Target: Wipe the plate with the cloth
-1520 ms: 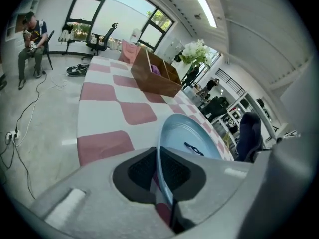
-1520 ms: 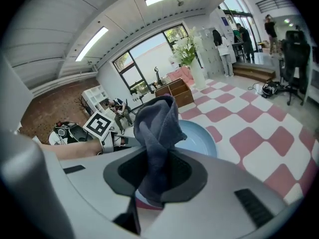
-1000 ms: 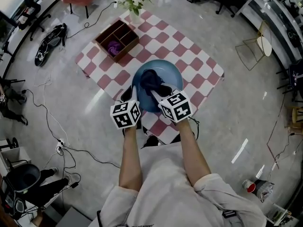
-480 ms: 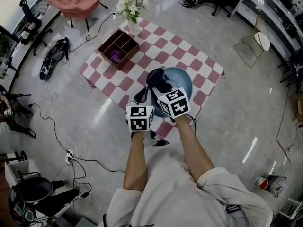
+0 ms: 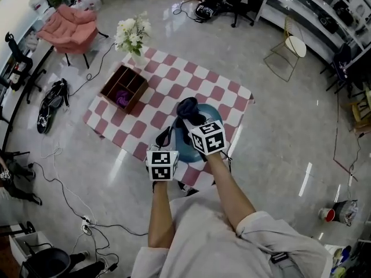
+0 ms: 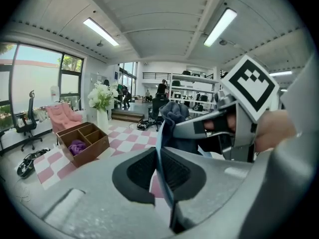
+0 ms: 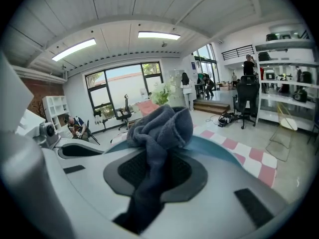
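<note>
Left gripper view: the thin rim of the round blue plate [image 6: 160, 151] is clamped edge-on between the jaws of the left tool [image 6: 159, 172]. Right gripper view: the crumpled dark grey-blue towelling cloth [image 7: 159, 121] is pinched by the right tool [image 7: 155, 169]. Its wad bulges past the tips and appears to rest on the plate face.

In head view the plate appears to be held up in front of the person, over the near edge of the pink-and-white checked mat [image 5: 174, 86] on the floor.

Step judged: wiping stroke. A firm rim grip is needed so the plate is not levered out. The wad is best pressed flat and swept in arcs, with the tool tips held off the glaze.

Nearby: a brown wooden compartment box [image 5: 123, 88] holding a purple item [image 5: 122, 97] is seen at 10 o'clock of the plate, and a vase of white flowers [image 5: 133, 36] at 11 o'clock. Both are well apart from it. Nothing is seen blocking the stroke.
</note>
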`<state>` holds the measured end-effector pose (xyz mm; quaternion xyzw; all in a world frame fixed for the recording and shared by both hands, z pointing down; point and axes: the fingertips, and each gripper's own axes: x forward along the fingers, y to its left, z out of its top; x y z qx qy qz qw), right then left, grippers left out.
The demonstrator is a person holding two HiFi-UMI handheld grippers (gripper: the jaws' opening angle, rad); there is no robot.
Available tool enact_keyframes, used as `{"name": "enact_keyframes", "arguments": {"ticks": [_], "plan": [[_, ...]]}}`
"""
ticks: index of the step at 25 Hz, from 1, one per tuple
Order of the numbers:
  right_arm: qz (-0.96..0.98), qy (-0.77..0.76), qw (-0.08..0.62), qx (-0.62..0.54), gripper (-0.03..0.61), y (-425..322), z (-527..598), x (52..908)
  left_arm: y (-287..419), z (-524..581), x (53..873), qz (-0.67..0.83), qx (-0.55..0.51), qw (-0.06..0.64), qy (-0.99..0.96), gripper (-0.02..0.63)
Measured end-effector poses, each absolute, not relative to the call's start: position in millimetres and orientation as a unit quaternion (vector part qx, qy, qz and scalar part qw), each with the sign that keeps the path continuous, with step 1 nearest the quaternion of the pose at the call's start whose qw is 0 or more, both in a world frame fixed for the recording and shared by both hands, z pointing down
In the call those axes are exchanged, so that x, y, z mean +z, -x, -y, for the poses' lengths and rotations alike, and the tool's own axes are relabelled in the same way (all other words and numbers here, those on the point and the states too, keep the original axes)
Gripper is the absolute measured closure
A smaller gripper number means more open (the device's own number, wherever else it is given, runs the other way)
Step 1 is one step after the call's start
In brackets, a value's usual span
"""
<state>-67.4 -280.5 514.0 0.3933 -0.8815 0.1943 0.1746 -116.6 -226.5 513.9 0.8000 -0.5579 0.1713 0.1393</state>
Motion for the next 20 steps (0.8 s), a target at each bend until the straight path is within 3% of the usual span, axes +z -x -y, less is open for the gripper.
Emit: {"name": "enact_keyframes", "arguments": {"ticks": [20], "plan": [[0.843, -0.468, 0.173, 0.199, 0.483, -5, 303, 519, 150, 229, 492, 0.584, 0.08, 0.167, -0.791, 0.589]]}}
